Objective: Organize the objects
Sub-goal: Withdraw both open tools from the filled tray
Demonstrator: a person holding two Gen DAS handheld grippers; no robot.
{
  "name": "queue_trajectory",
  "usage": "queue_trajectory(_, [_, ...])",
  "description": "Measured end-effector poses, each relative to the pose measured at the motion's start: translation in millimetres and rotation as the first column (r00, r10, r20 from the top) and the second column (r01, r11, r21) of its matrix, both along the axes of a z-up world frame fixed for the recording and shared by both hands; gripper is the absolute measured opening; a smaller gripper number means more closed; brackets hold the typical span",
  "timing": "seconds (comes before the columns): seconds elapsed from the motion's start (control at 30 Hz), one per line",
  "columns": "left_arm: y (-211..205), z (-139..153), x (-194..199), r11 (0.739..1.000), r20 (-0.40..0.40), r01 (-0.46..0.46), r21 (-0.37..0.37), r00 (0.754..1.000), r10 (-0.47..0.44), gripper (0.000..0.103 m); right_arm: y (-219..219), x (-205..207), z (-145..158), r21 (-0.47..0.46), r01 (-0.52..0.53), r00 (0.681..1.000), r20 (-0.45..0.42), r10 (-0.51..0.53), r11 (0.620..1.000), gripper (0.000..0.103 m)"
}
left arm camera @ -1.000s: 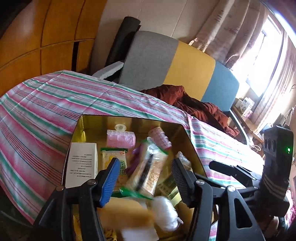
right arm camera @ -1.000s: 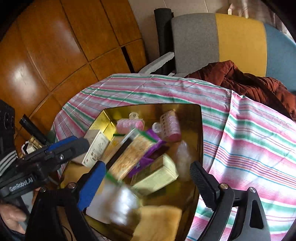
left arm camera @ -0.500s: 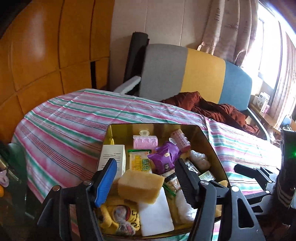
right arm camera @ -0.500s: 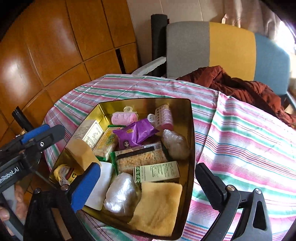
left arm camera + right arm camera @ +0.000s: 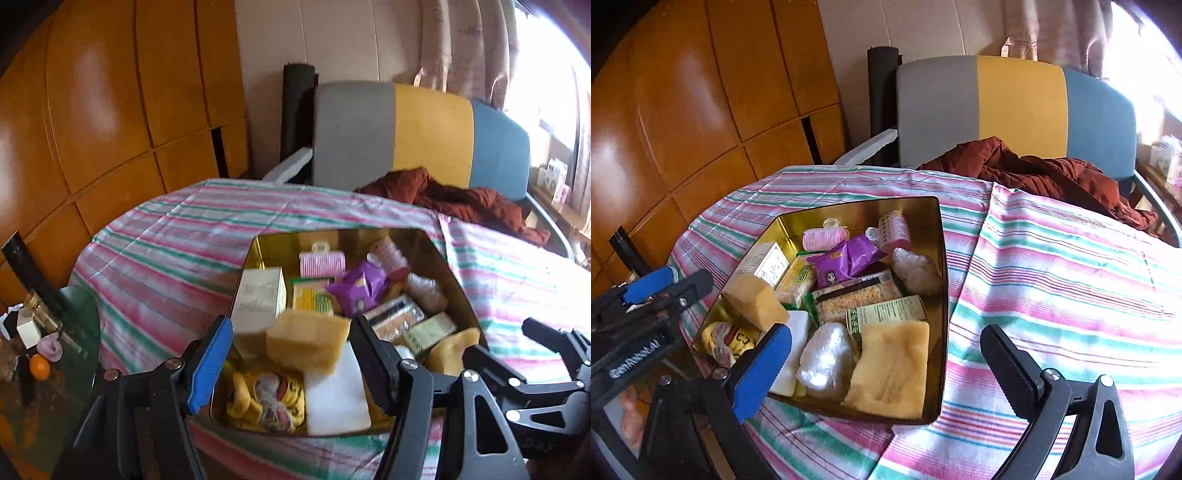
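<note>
Left gripper (image 5: pixel 291 363) and right gripper (image 5: pixel 886 365) both gape wide, holding nothing. The gold tin (image 5: pixel 940 295), packed with a sponge (image 5: pixel 308 341), towel (image 5: pixel 890 369) and packets, sits just beyond their jaws

left claw (image 5: pixel 291 363) agape, empty | right claw (image 5: pixel 886 369) agape, empty

Glossy gold metal tin (image 5: pixel 934 295) (mirror-bright inside) on striped woven tablecloth (image 5: pixel 1052 280); porous matt sponge (image 5: pixel 308 338).
</note>
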State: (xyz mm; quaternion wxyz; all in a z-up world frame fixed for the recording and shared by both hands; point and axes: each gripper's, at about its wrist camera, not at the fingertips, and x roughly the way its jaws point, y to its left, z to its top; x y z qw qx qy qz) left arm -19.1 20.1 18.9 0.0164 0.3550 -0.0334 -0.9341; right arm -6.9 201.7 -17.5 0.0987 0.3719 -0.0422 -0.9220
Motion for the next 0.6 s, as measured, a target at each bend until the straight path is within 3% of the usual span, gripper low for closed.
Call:
queue_trajectory(0.3, [3.0, -8.1, 12.7, 0.997, 0.035, 0.060, 0.051, 0.998, -0.062, 0.067, 0.8, 15.2, -0.4, 0.010, 0.017, 1.000, -0.013, -0.017, 1.000, 0.103])
queue_trajectory(0.6, [0.1, -3.9, 14.4, 0.995, 0.007, 0.067, 0.077, 0.998, -0.068, 0.067, 0.2, 17.2, 0.5, 0.015, 0.025, 0.999, -0.021, -0.025, 1.000, 0.103])
